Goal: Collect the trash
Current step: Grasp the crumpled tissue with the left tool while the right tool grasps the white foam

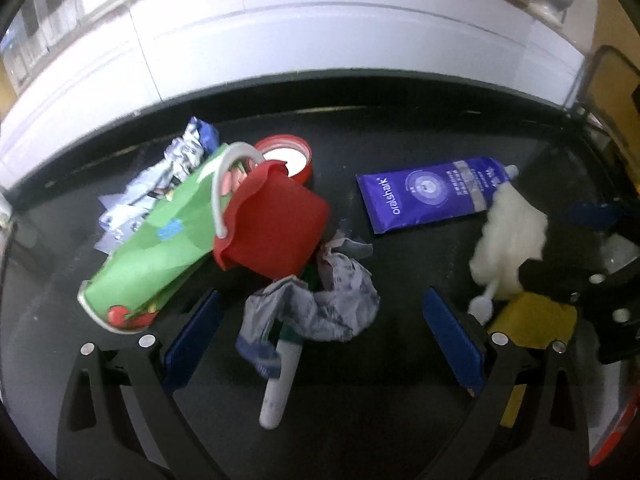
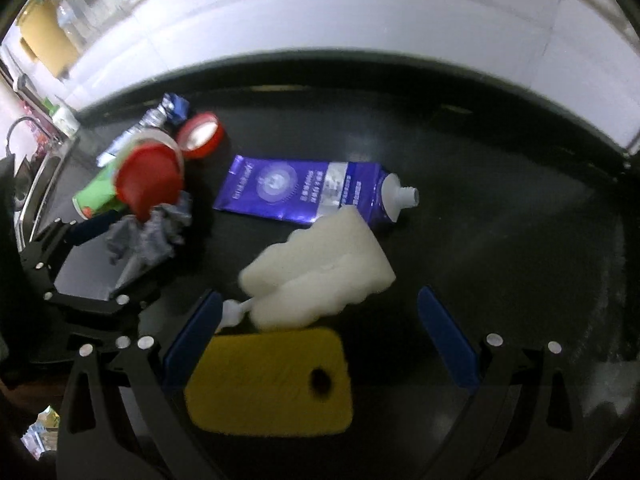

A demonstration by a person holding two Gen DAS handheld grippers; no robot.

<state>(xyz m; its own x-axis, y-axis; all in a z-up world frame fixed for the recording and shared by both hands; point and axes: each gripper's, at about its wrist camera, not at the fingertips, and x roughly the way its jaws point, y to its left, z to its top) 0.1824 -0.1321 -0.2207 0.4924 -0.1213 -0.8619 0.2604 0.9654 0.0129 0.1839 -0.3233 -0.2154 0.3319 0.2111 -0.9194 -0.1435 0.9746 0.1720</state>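
While the left gripper (image 1: pixel 320 336) gaped around crumpled paper (image 1: pixel 320 304), the right gripper (image 2: pixel 320 340) spread empty, the yellow sponge (image 2: pixel 268 380) at six o'clock.

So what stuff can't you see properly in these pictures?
- Left wrist view: white pen, top end hidden under the crumpled grey paper.
- Left wrist view: yellow sponge, partly behind the gripper fingers.
- Right wrist view: purple tube, label too blurred to read.
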